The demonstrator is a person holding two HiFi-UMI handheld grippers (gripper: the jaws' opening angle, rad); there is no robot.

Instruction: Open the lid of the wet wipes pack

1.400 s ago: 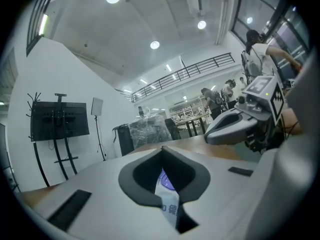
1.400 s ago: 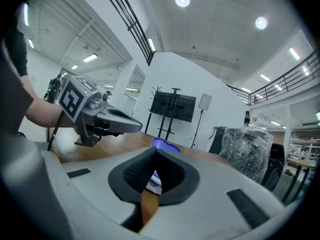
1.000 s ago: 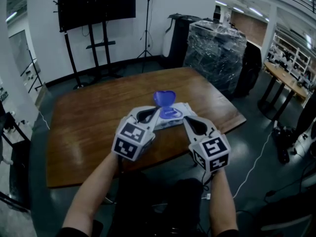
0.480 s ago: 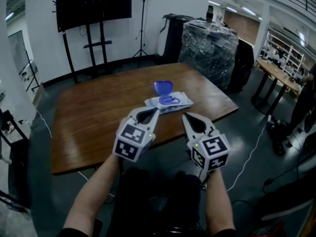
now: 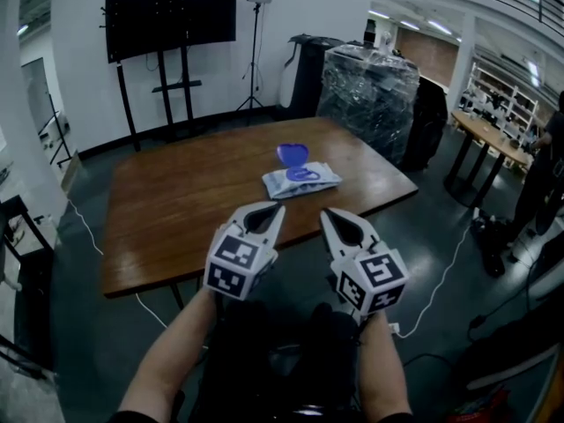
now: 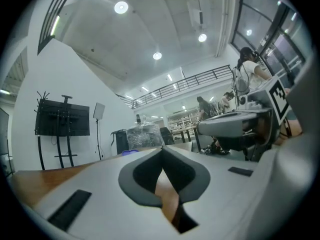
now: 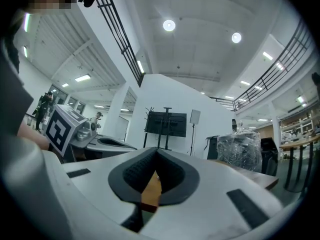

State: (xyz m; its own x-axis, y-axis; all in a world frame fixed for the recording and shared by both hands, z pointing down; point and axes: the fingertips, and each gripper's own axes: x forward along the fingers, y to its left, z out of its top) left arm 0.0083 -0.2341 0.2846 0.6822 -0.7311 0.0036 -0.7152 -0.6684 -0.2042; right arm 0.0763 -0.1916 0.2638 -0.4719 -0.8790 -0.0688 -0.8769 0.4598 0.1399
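Blue: the round plastic lid stands upright, already open, on the soft white wet wipes pack, well ahead of both claws on the brown wooden table. My left claw and right claw are pressed together, empty. Pack likely light, floppy, slides easily; lid stiff, best taken at its free lip.

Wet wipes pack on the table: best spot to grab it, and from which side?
Probably the right end of the wet wipes pack, approached low from the near side. It lies flat on the table, and its blue lid stands open at the far edge, so the near and right edges are clear.
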